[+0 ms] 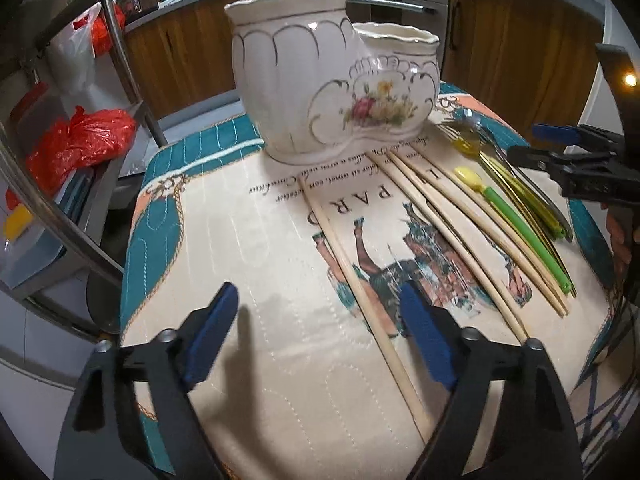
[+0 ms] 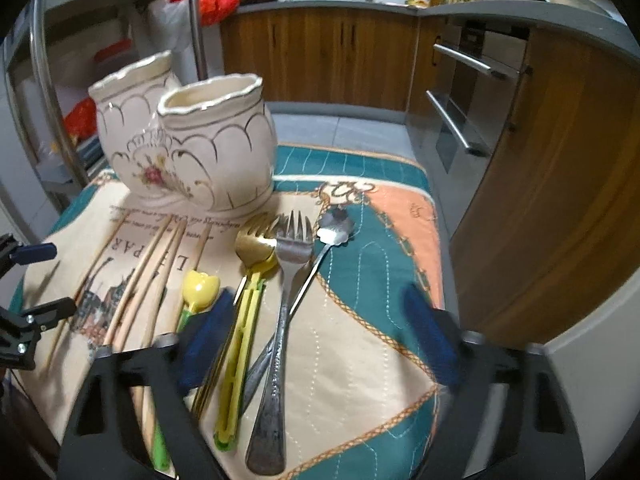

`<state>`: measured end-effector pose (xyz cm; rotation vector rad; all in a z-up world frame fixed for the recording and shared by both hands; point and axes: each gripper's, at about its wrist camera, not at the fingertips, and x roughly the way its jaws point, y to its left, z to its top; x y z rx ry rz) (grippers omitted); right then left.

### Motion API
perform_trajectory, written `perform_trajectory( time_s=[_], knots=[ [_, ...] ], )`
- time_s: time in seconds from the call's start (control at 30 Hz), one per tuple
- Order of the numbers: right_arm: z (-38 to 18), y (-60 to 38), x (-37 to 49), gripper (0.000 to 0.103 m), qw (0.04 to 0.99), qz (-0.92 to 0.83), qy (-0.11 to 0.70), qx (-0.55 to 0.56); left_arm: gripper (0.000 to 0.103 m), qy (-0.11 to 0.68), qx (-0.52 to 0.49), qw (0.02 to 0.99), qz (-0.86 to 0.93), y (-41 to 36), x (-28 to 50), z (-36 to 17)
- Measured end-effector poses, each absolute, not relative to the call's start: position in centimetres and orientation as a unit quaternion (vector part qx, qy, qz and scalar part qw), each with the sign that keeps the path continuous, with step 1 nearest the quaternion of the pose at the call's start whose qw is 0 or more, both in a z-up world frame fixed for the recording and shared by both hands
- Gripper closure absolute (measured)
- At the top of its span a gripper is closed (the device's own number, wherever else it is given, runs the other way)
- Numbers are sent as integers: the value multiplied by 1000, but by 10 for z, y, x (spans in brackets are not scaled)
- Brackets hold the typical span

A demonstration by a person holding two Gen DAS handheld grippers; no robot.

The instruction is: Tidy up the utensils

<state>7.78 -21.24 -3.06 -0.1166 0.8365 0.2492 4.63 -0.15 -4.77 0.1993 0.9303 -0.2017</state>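
Note:
A cream ceramic holder (image 1: 320, 80) (image 2: 188, 148) with two cups and a flower print stands at the back of the printed cloth. Several wooden chopsticks (image 1: 452, 232) (image 2: 152, 264) lie in front of it. My left gripper (image 1: 316, 300) hovers open low over the cloth, and the leftmost chopstick (image 1: 344, 248) runs under its right finger. To the right lie a yellow tulip-tipped green stick (image 2: 200, 286), a gold spork (image 2: 256, 248), a silver fork (image 2: 286, 280) and a flower-shaped spoon (image 2: 334, 226). My right gripper (image 2: 320, 300) stands open above the fork and spoon handles.
The quilted cloth (image 1: 248, 240) covers a small table whose edges drop off on all sides. A metal rack (image 1: 120, 60) with red bags (image 1: 80, 144) stands at the left. Wooden cabinets (image 2: 320, 52) and an oven (image 2: 472, 92) lie behind.

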Motion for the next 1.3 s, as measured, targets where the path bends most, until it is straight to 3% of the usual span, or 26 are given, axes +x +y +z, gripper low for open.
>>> perform_trajectory(
  time_s=[0.27, 0.53, 0.63, 0.87, 1.3],
  knots=[
    [-42, -201, 86, 71, 894, 129, 426, -58, 58, 451, 97, 880, -116, -10, 44, -50],
    [-43, -192, 91, 88, 894, 119, 426, -78, 76, 447, 95, 880, -125, -15, 44, -49],
    [-42, -192, 91, 94, 895, 117, 424, -77, 90, 443, 98, 883, -123, -16, 47, -49],
    [-33, -203, 83, 96, 902, 122, 409, -56, 97, 436, 90, 888, -115, -5, 50, -49],
    [11, -223, 52, 96, 930, 146, 337, -20, 97, 401, 80, 904, -123, 9, 42, -26]
  ],
)
